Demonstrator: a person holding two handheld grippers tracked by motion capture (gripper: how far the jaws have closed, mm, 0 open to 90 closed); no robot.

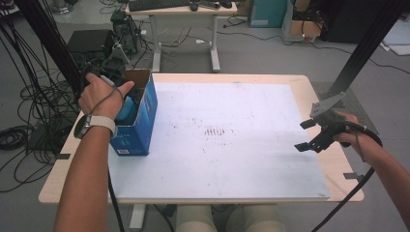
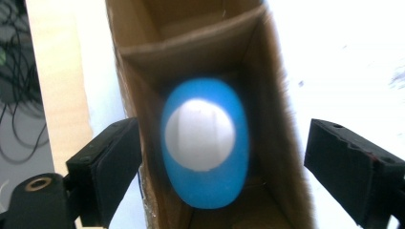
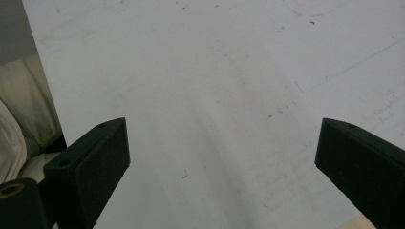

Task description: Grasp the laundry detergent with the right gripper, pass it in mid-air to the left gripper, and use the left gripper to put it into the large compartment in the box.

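Note:
A blue cardboard box (image 1: 139, 131) with an open top stands at the left edge of the white board (image 1: 227, 159). My left gripper (image 2: 222, 131) hangs over the box mouth, open, with its pads (image 2: 112, 157) outside the brown box walls (image 2: 138, 71). Inside the box, apart from both pads, sits a blue oval object (image 2: 205, 188) with a round white end (image 2: 200, 136). In the high view the hand (image 1: 99, 94) covers most of this gripper. My right gripper (image 1: 302, 136) hovers open over the board's right side (image 3: 215, 95), nothing between its jaws.
The board lies on a light wooden table (image 1: 319, 92). Dark smudges (image 1: 215, 131) mark the board's middle. Cables and equipment (image 1: 92, 46) crowd the floor to the left, and a second desk (image 1: 183, 9) stands beyond the far edge.

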